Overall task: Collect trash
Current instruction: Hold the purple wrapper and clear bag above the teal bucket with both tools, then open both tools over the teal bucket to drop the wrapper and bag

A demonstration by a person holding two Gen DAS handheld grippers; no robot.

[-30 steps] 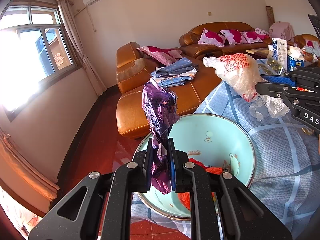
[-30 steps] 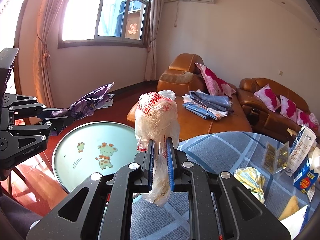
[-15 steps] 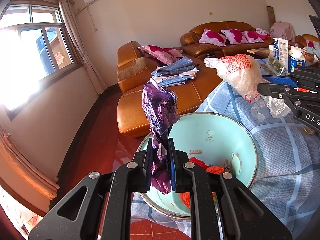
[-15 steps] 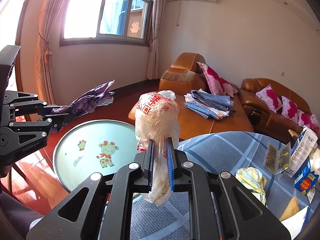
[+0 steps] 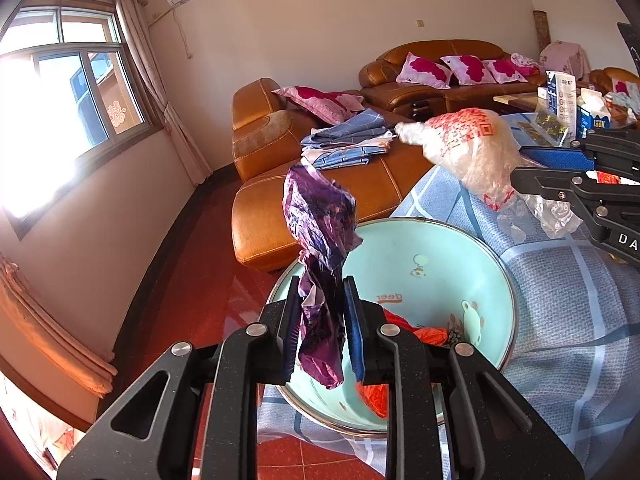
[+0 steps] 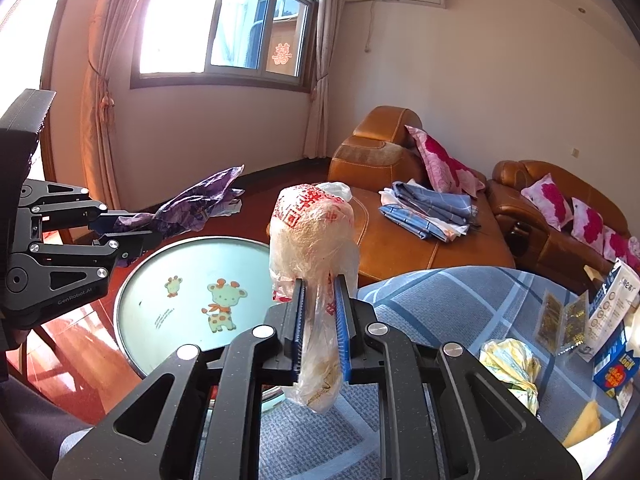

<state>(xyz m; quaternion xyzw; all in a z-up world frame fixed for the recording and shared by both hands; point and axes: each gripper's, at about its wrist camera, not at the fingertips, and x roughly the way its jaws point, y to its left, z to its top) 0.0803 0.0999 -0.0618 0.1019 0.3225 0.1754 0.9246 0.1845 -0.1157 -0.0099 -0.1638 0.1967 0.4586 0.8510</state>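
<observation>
Room: a sunlit living room is sitting behind everything, with tan leather sofas (image 6: 420, 236) carrying pink flowered cushions and folded blue cloth.

Bench: the round bench under a blue checked cloth (image 6: 452, 304) is carrying the leftover clutter, among it a crumpled yellow wrapper (image 6: 510, 364) and printed cartons at the far right.

Basin: a pale green enamel basin with cartoon animals (image 5: 432, 276) is sitting at the bench's near edge, seemingly serving as the trash catcher; something orange-red is already lying in it.

Clear bag: a crumpled clear plastic bag with red print (image 6: 314, 240) is standing up between the pads of the right hand-held gripper (image 6: 320, 334), just over the basin's rim beside the cloth.

Purple wrapper: a crinkled purple foil wrapper (image 5: 320, 232) is hanging between the pads of the left hand-held gripper (image 5: 323, 334), directly above the basin, so it looks set to drop inside.

Left hand-held gripper: its jaws are opening, a narrow gap showing, with the wrapper between the pads and barely pinched.

Right hand-held gripper: its jaws are opening too, only slightly apart, the bag's neck between them.

Change: a second ago both pairs of pads were squeezing tight on their trash; now they are parting, while hands, basin and trash are staying where they were.
</observation>
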